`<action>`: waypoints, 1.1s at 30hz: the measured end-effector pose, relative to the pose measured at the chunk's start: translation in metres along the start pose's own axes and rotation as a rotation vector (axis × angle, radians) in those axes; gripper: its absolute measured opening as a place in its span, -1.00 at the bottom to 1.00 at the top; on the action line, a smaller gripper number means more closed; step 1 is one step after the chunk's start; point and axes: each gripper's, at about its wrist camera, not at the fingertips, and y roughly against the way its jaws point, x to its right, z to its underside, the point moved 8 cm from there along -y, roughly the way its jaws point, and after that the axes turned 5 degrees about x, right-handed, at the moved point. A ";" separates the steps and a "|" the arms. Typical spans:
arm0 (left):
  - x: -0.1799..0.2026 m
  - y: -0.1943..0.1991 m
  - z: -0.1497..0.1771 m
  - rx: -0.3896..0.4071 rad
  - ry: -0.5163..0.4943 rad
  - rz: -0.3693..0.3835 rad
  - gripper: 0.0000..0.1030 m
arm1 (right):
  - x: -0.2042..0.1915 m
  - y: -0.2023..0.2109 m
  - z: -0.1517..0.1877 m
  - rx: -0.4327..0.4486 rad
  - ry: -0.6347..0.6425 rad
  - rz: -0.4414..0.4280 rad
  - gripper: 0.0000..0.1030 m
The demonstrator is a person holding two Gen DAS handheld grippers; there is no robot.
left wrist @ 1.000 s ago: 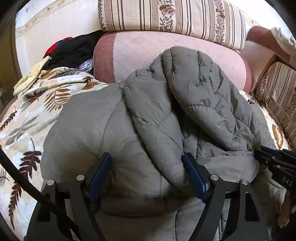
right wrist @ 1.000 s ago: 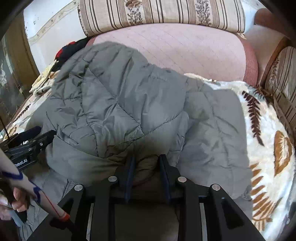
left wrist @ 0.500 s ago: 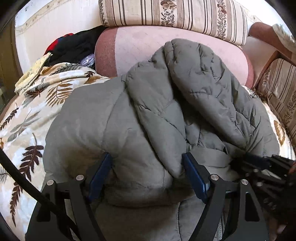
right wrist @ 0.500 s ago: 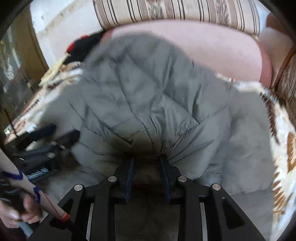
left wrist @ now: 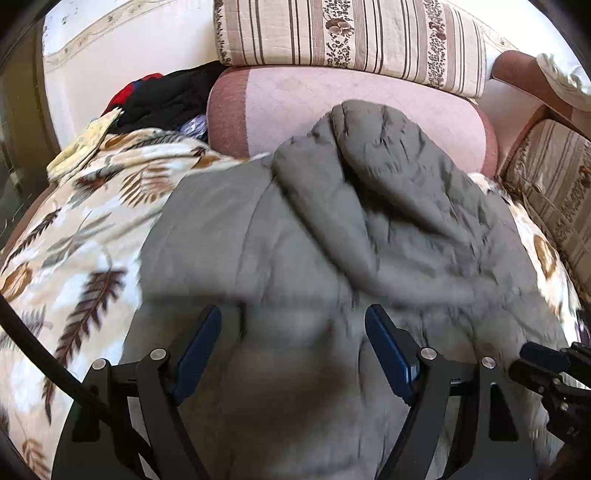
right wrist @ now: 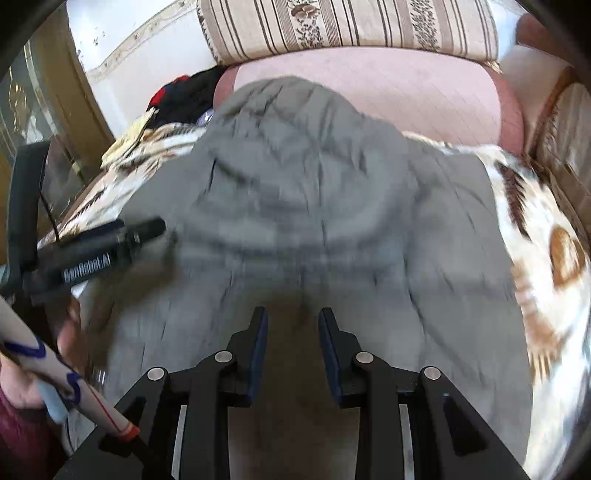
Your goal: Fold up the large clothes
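Observation:
A grey quilted jacket (left wrist: pixel 332 236) lies on a leaf-print blanket on a sofa, its hood folded down over the body. It fills the right wrist view (right wrist: pixel 314 206) too. My left gripper (left wrist: pixel 293 317) is open, its blue pads wide apart just above the jacket's near part. My right gripper (right wrist: pixel 291 317) has its pads a small gap apart over the jacket, with no fabric between them. The left gripper's body (right wrist: pixel 92 258) shows at the left of the right wrist view; the right gripper (left wrist: pixel 546 365) shows at the right edge of the left wrist view.
The leaf-print blanket (left wrist: pixel 74 236) covers the seat. A pink bolster (left wrist: pixel 295 99) and a striped cushion (left wrist: pixel 351 33) stand behind the jacket. Dark and red clothes (left wrist: pixel 166 96) are piled at the back left. A striped armrest (left wrist: pixel 554 184) is on the right.
My right gripper has let go of the jacket fold and its pads have parted. The hood now lies lower over the body. Both grippers have pulled back slightly.

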 end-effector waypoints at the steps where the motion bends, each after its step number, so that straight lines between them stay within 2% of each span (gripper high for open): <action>1: -0.002 0.008 0.009 -0.009 0.001 -0.004 0.54 | 0.000 0.009 0.012 -0.009 0.004 0.001 -0.40; 4: -0.008 0.035 0.045 -0.026 0.011 -0.031 0.54 | -0.001 0.032 0.044 -0.012 -0.018 -0.009 -0.31; 10: -0.021 0.078 0.132 -0.118 0.036 -0.087 0.54 | -0.002 0.062 0.104 -0.023 -0.019 0.015 -0.30; 12: -0.023 0.091 0.149 -0.105 0.027 -0.121 0.54 | -0.003 0.067 0.121 -0.013 -0.023 0.015 -0.29; 16: -0.025 0.094 0.164 -0.091 0.004 -0.164 0.55 | -0.005 0.066 0.144 0.019 0.014 0.041 -0.20; 22: -0.023 0.095 0.170 -0.048 -0.016 -0.193 0.59 | -0.004 0.065 0.148 0.066 0.025 0.040 -0.15; 33: -0.020 0.105 0.178 -0.017 -0.012 -0.241 0.60 | -0.002 0.071 0.154 0.061 0.012 0.027 -0.02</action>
